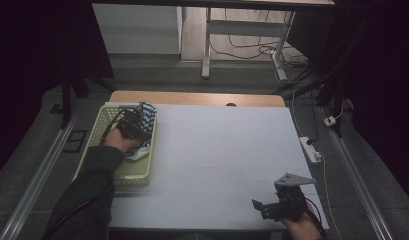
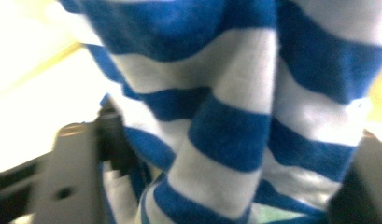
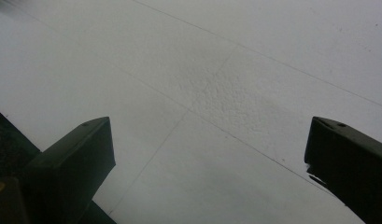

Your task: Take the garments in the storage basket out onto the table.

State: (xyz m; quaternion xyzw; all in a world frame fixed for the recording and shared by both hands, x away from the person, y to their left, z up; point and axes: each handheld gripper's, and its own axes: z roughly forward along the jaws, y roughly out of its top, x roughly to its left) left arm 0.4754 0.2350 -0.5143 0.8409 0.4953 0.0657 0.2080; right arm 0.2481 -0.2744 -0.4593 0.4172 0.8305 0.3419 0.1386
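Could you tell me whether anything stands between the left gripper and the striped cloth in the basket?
Nothing visible does. The left gripper is down inside the basket, and the left gripper view shows the blue-and-white striped cloth bunched right between its jaws. The right gripper sits apart, open over the bare table.

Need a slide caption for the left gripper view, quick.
Left gripper in the basket, its jaws closing around a bunched blue-and-white striped cloth.
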